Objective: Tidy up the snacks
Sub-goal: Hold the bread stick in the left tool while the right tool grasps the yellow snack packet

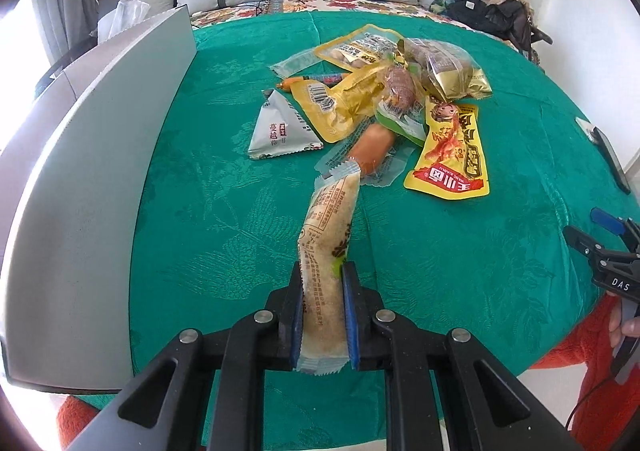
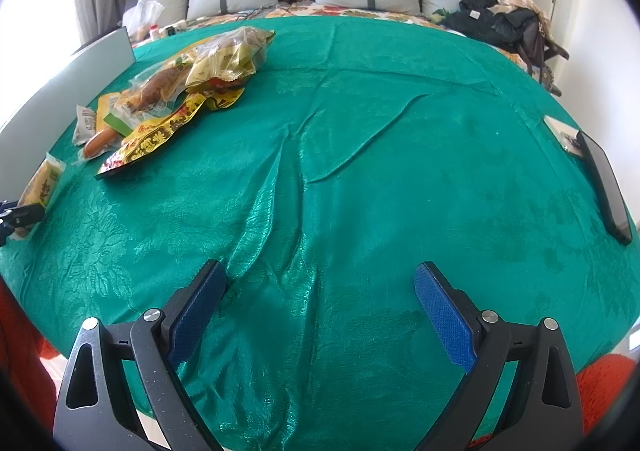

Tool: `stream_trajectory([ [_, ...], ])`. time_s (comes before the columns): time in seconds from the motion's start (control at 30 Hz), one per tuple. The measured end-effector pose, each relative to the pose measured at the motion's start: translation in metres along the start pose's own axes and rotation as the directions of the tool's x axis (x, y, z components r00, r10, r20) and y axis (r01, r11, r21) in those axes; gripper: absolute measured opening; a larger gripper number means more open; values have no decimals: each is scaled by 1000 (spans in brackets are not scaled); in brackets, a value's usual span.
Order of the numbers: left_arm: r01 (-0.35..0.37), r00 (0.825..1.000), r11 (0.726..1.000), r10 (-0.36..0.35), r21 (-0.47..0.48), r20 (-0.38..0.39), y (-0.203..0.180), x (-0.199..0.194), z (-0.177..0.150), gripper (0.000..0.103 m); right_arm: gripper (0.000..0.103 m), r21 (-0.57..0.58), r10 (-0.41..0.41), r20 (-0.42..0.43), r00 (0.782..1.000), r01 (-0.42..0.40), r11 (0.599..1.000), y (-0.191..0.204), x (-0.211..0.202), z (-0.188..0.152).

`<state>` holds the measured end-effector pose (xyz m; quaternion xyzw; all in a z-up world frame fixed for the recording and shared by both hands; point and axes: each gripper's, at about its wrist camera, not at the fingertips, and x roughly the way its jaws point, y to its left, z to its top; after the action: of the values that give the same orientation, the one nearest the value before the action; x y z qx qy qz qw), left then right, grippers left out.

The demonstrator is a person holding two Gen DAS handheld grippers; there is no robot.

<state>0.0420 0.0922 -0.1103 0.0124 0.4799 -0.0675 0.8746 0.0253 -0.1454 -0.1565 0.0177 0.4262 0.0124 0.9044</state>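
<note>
The long snack bar (image 1: 326, 251) sits clamped between the blue pads of the left gripper (image 1: 322, 315), gripped near its near end, so most of its length sticks forward over the green cloth (image 1: 460, 251). Its far tip reaches to the sausage (image 1: 370, 149) at the edge of the snack pile (image 1: 384, 91). That could go wrong: a swing of the bar may drag the sausage or the yellow pouch (image 1: 450, 159) along, and a grip so far back may let the wrapper sag or slip out. The grey box (image 1: 92, 155) stands just to the left, its wall tall and close, so a low carry may knock the bar against its rim; likely it has to be lifted over. The right gripper (image 2: 320, 311) hovers with jaws wide apart and nothing between them, over bare cloth well clear of the pile. Open room lies to the right and near side; a dark tray (image 2: 604, 187) marks the far right edge.
</note>
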Motion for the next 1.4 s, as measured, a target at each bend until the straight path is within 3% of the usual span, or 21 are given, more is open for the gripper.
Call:
stream_trajectory([
  [0.2,30,999,997,-28,-67,37,13,-10,3,16,97,0,-2,1,1000,2,1000,0,0,1],
  [0.33,40,997,995,-34,-88,64,19,-15,2,16,95,14,16,-54,998,-15,1000,0,-1,8],
  [0.5,62,994,991,-51,-118,99,27,-19,0,16,95,140,170,-54,984,-161,977,8,-7,34],
  [0.67,76,992,989,-63,-125,105,33,-19,-7,16,95,161,272,-104,957,-253,954,52,16,97],
  [0.8,79,991,990,-65,-120,119,36,-22,-10,16,93,157,204,-216,955,-172,972,95,62,132],
  [0.9,91,989,988,-76,-122,125,38,-25,-11,16,92,36,112,-291,950,-106,994,121,84,130],
  [0.93,95,989,988,-80,-119,128,39,-26,-12,16,87,-5,99,-303,948,-105,994,123,85,122],
  [0.97,99,988,988,-84,-115,132,40,-28,-13,16,71,-28,104,-272,957,-116,993,121,78,119],
  [1.0,104,987,988,-88,-114,136,41,-29,-13,16,49,-28,129,-279,951,-143,989,114,72,115],
  [1.1,133,983,983,-115,-124,143,44,-29,-11,16,45,30,151,-337,930,-149,988,78,56,102],
  [1.17,151,981,979,-132,-134,140,45,-26,-10,16,47,59,161,-339,927,-150,987,58,46,99],
  [1.23,161,981,977,-143,-140,133,44,-22,-8,16,80,85,162,-326,931,-142,986,48,41,105],
  [1.33,153,982,980,-137,-126,132,41,-23,-8,16,80,91,142,-301,943,-120,989,51,46,120],
  [1.4,147,982,982,-130,-118,139,39,-26,-10,16,80,70,121,-365,923,-102,992,64,68,120],
])
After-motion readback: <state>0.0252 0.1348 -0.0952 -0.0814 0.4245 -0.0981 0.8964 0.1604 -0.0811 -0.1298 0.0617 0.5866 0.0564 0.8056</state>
